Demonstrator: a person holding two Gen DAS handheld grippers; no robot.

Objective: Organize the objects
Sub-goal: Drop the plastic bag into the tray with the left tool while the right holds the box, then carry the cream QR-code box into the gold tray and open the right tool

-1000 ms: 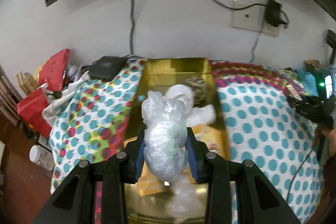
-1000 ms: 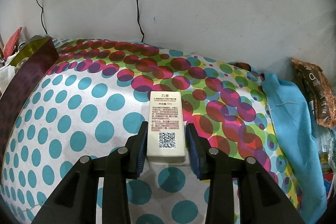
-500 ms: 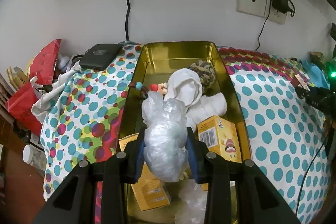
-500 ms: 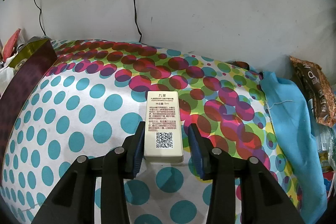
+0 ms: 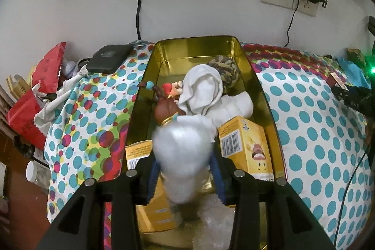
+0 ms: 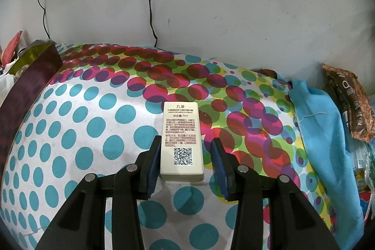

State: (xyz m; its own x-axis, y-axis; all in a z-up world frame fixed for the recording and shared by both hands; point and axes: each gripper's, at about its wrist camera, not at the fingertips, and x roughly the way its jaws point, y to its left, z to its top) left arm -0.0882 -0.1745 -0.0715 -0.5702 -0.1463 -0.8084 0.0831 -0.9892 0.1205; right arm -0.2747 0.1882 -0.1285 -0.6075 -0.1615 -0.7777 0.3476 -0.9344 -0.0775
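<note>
— Left wrist view first: what does the left tool [image 5: 184, 170] have?

— Its jaws have just been opening. A blurred clear plastic bundle [image 5: 181, 157] sits between the blue pads, and a gap shows on the right side, so the pads no longer look pressed on it. The bundle hangs over the near half of the gold tin [image 5: 196, 45].

— What lies in the tin?

— A white cloth [image 5: 202, 90] bunched in the middle, a mottled brown-and-cream woven ball [image 5: 228, 69] behind it, a small toy figure [image 5: 167, 100] to its left, and two yellow boxes: one [image 5: 246, 147] at the right wall, one [image 5: 140, 151] at the left, partly behind the tool. Crumpled clear plastic [image 5: 215, 222] lies at the near end.

— And around it?

— The tin stands on a dotted cloth [image 5: 93, 114] covering the worktop. A black device [image 5: 109, 57] rests by the wall at the left, and red packaging [image 5: 30, 109] sits off the left edge.

— Right wrist view?

— The right tool [image 6: 185, 165] straddles a cream box [image 6: 181, 139] printed with a QR code, which lies flat on the dotted cloth. The jaws have just been opening. The left pad is against the box or very nearly so; the right pad stands clear, with cloth visible in between. The tin's dark outer wall shows at the far left, well apart from the box. A blue fabric [image 6: 328, 132] lies at the right edge.
</note>
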